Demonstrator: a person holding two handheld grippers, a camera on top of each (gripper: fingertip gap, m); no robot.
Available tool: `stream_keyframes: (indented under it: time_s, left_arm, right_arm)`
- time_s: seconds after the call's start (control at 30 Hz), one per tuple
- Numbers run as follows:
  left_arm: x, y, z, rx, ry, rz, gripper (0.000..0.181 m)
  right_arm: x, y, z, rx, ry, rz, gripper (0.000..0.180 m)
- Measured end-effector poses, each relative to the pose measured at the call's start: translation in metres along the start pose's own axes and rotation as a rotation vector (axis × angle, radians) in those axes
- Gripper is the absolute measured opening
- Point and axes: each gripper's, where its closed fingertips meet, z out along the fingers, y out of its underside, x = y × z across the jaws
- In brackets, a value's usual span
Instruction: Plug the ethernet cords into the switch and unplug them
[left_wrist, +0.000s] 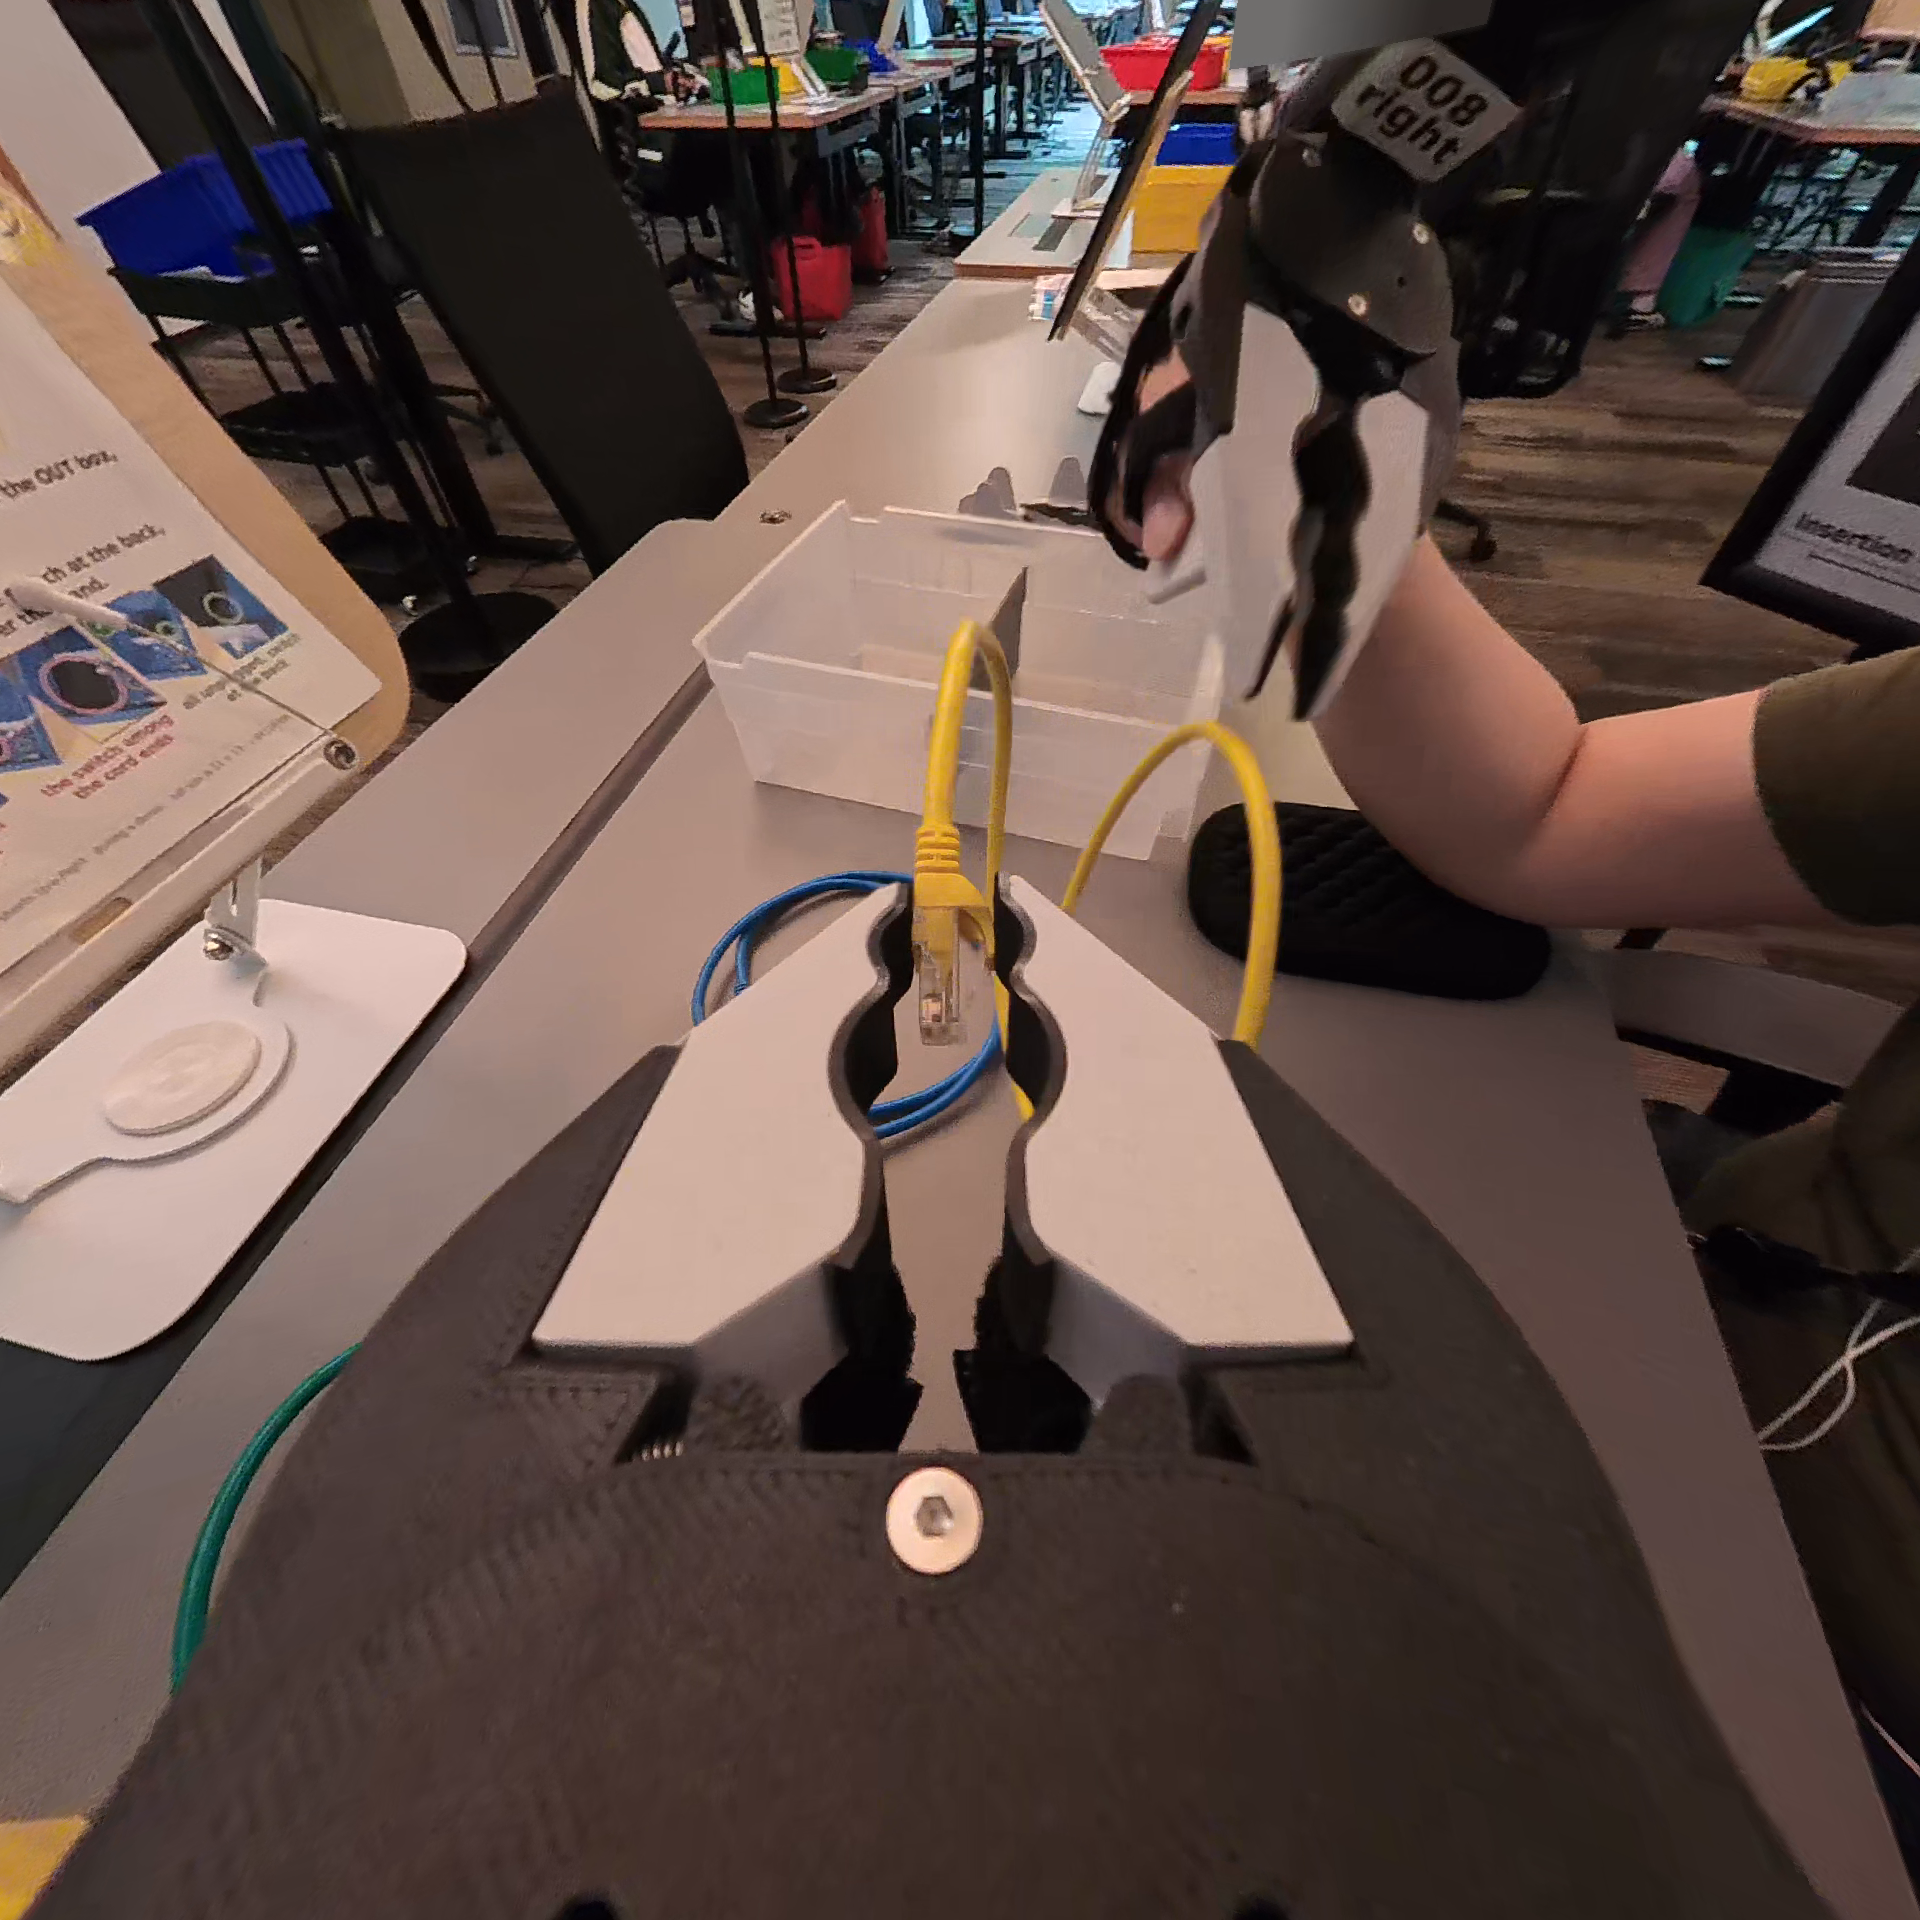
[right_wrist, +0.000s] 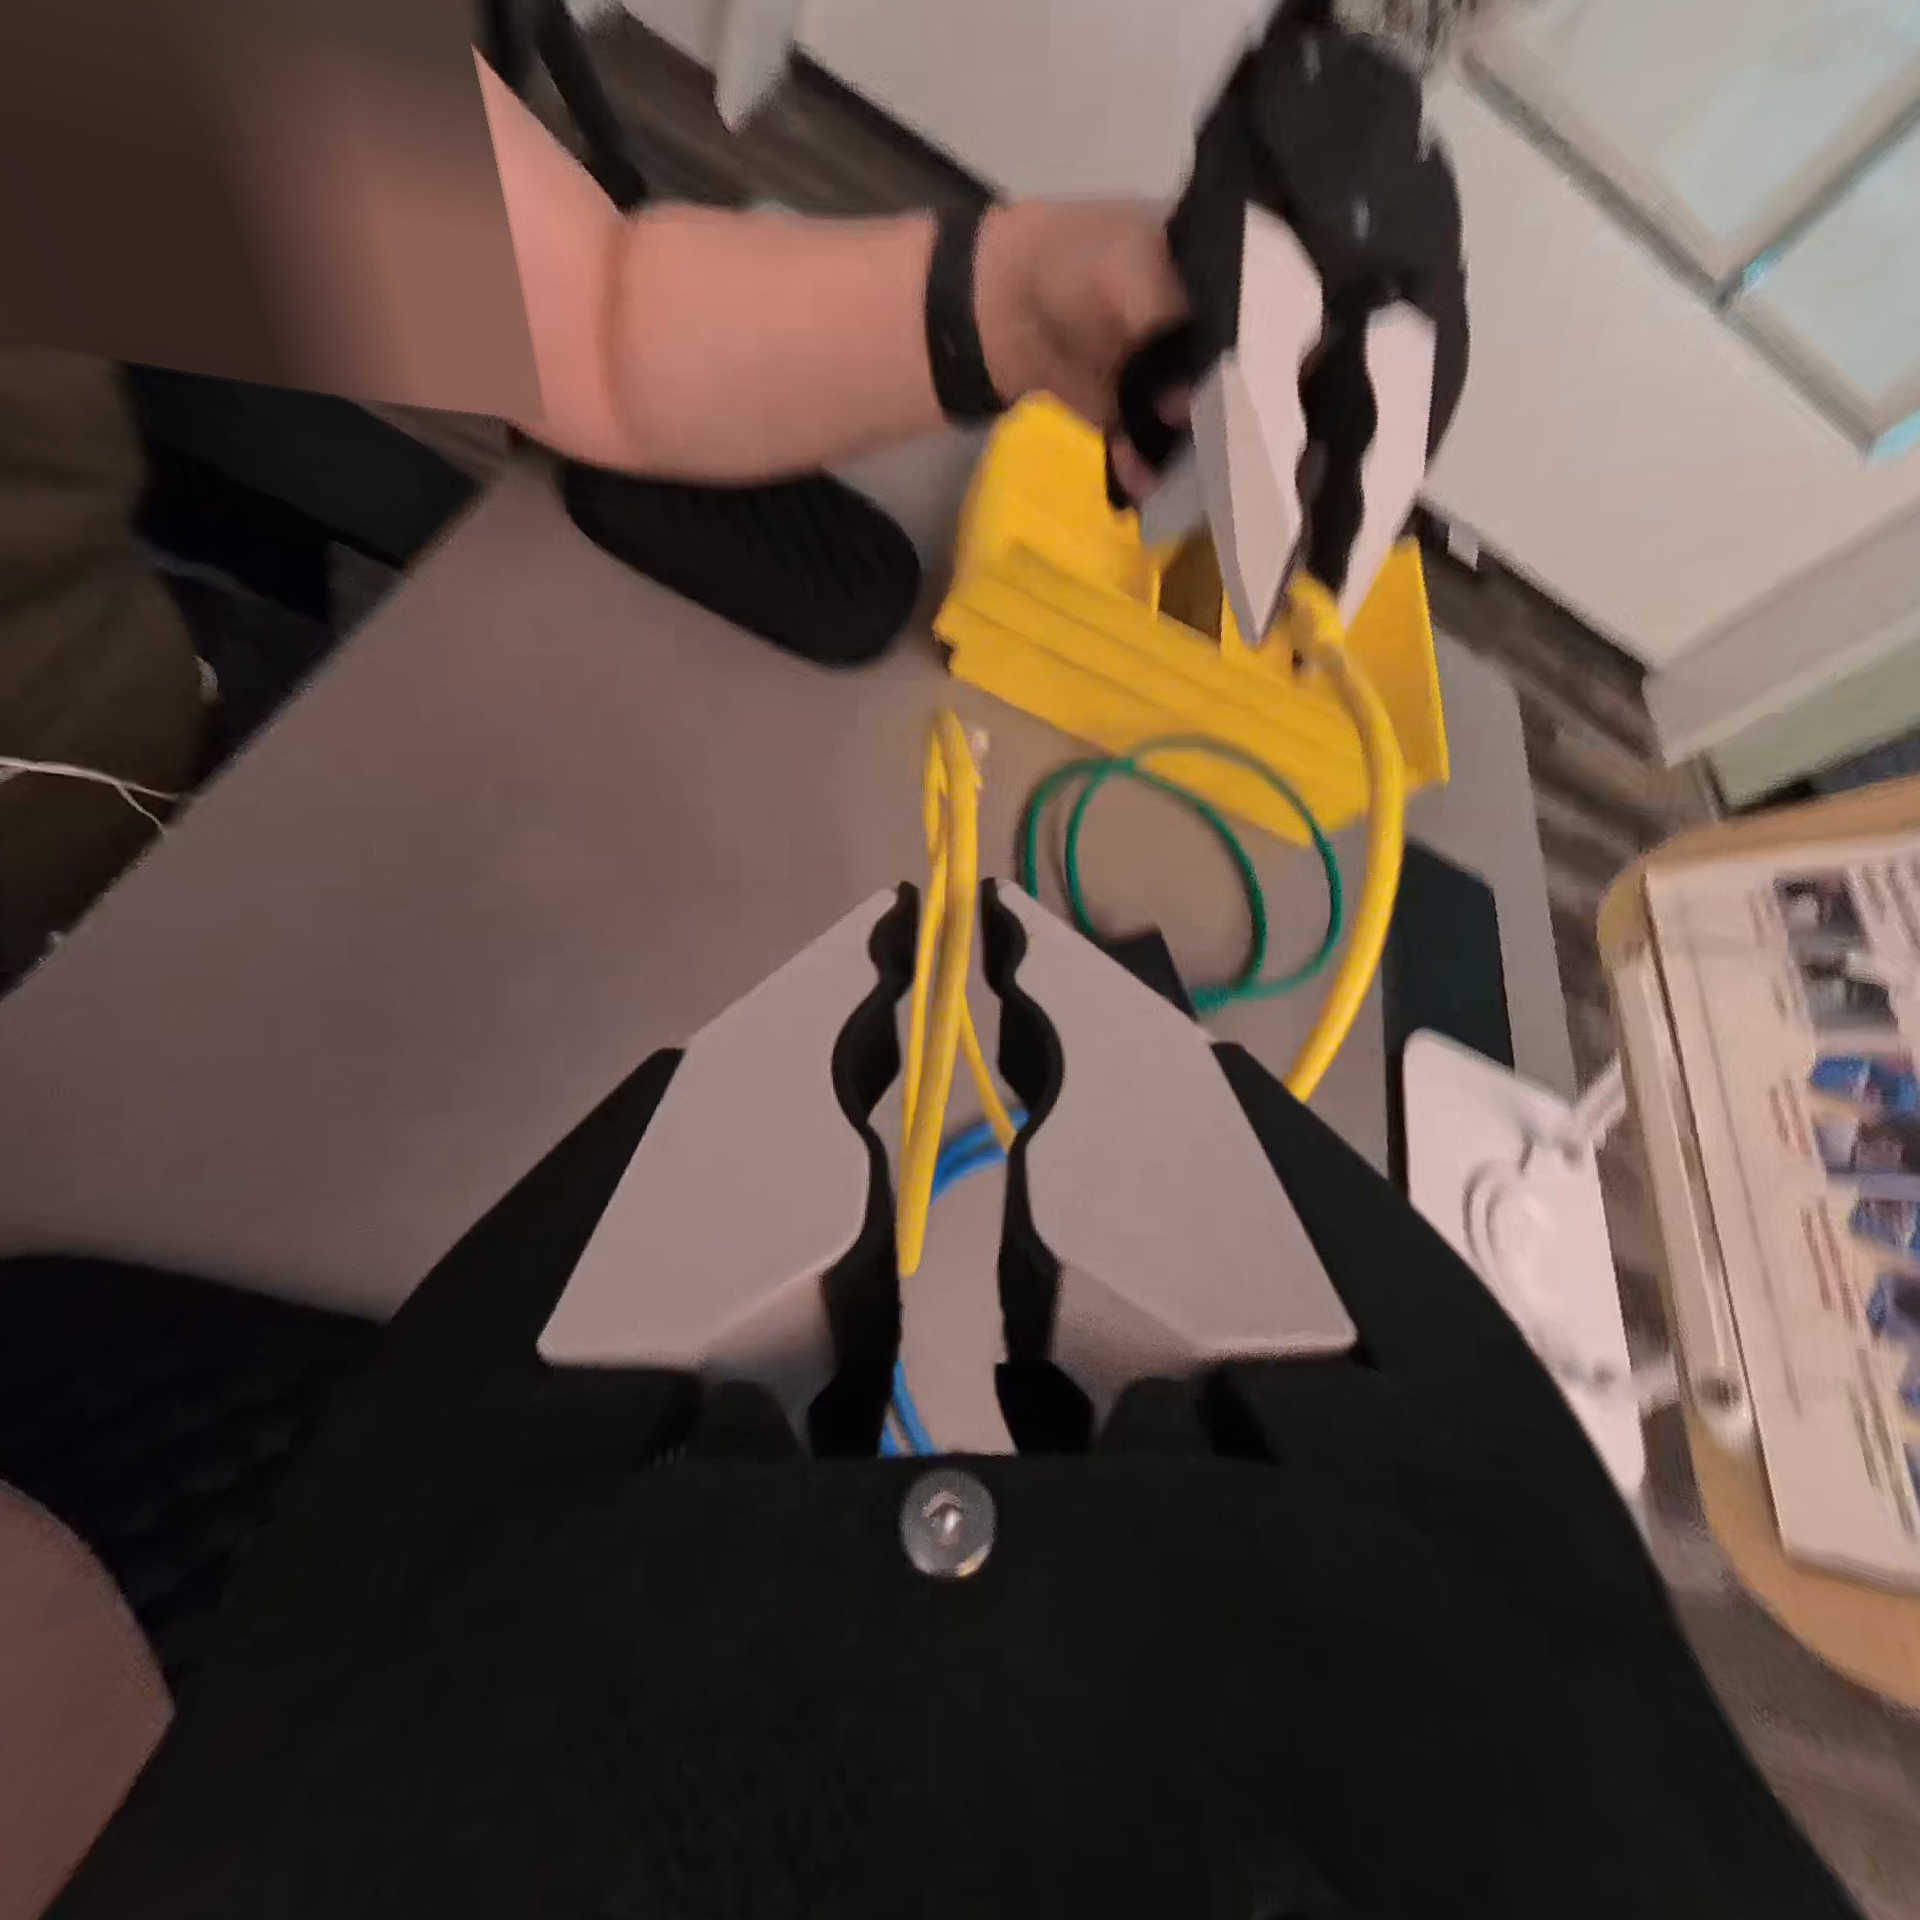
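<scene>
My left gripper (left_wrist: 951, 894) is shut on the plug of a yellow ethernet cord (left_wrist: 940, 935), with the clear tip pointing back at the camera. The cord arcs up, then loops down to the grey table (left_wrist: 520, 831). In the blurred right wrist view, the left gripper (right_wrist: 1304, 613) holds that plug over a yellow bin (right_wrist: 1091, 665). My right gripper (right_wrist: 945, 894) is raised, its jaws slightly apart, and yellow cord (right_wrist: 935, 1039) shows through the gap. It also shows in the left wrist view (left_wrist: 1268, 686) above the cord loop. Blue cord (left_wrist: 790, 935) and green cord (right_wrist: 1288, 831) lie coiled. No switch is in view.
A clear plastic bin (left_wrist: 831, 675) stands behind the cords. A black wrist pad (left_wrist: 1351, 904) lies under the person's forearm (left_wrist: 1507, 810). An instruction sheet on a stand (left_wrist: 156, 675) with a white base (left_wrist: 208, 1091) is at the left. A framed sign (left_wrist: 1849, 499) stands at the right. Left tips to right tips: about 12 cm.
</scene>
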Motion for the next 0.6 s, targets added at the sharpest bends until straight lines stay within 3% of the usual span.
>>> stream_keyframes:
  time_s: [0.07,0.17,0.27,0.33,0.43,0.5,0.6]
  left_arm:
    - [0.006,-0.003,-0.004,-0.002,0.024,0.003,0.013]
    - [0.017,-0.006,-0.007,-0.004,0.066,-0.001,0.013]
    - [0.03,-0.011,-0.006,0.002,0.123,-0.013,0.013]
    - [0.041,-0.014,-0.004,0.003,0.157,-0.007,0.013]
    - [0.059,-0.024,-0.004,0.03,0.225,-0.003,0.013]
    - [0.067,-0.034,-0.007,0.074,0.26,-0.024,0.013]
    - [0.063,-0.044,-0.013,0.132,0.264,-0.098,0.012]
  right_arm:
    - [-0.011,-0.027,-0.01,0.143,-0.032,-0.048,0.025]
    - [-0.012,-0.055,-0.035,0.333,0.003,-0.11,0.026]
    - [0.028,-0.062,-0.057,0.48,0.219,-0.079,0.026]
    - [0.067,-0.043,-0.058,0.459,0.396,-0.012,0.029]
    - [0.099,-0.013,-0.03,0.344,0.558,-0.069,0.035]
    - [0.1,-0.006,0.004,0.268,0.579,-0.183,0.04]
    - [0.08,-0.026,0.046,0.323,0.548,-0.337,0.042]
